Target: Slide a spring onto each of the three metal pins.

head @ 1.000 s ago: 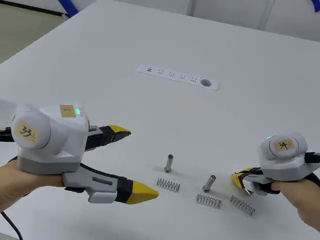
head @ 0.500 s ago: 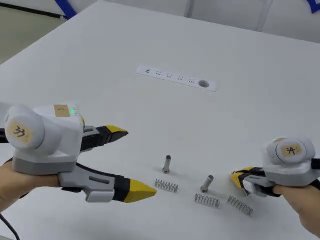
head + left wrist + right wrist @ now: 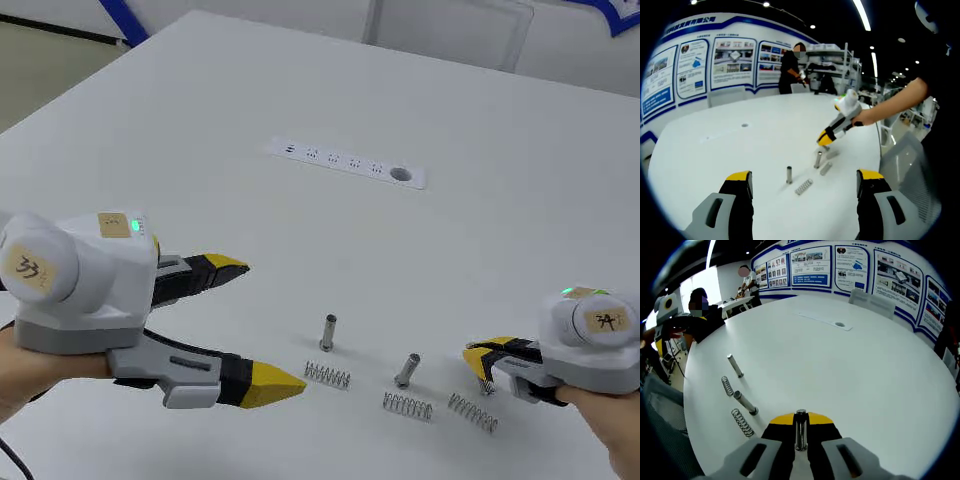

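Left tongs (image 3: 270,322) gape wide and empty; right tongs (image 3: 478,358) grip 1 pin (image 3: 800,432).

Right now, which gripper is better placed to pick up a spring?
Left. The left gripper is open and empty, with the nearest spring lying just ahead of its jaws. The right gripper is shut on a metal pin, so it probably cannot grab a spring.

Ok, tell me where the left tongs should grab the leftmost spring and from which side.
Grip the leftmost spring across its middle coils, probably from above on the near side. It lies flat, so the jaws can straddle its round sides. An upright pin stands just behind it, so the open left tongs should avoid coming from the far side.
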The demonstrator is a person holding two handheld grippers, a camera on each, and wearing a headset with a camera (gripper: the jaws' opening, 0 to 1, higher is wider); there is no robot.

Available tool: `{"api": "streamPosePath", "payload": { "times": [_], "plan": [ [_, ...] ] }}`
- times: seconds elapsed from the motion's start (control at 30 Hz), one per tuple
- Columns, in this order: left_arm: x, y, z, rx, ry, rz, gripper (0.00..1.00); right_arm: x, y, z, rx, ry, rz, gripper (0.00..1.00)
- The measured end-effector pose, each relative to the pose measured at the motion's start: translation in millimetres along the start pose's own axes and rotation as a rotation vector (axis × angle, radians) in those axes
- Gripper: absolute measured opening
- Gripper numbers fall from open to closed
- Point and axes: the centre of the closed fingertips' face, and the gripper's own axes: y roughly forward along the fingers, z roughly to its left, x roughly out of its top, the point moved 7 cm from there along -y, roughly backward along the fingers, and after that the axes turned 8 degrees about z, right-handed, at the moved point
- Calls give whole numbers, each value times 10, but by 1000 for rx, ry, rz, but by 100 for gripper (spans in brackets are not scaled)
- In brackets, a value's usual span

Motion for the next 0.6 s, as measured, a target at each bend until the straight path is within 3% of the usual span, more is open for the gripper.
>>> {"api": "streamPosePath", "payload": {
  "times": [0.6],
  "plan": [
    [82, -7, -39, -6, 31, 11, 87, -134, -191, 52, -6, 7, -108, 8]
  ]
}}
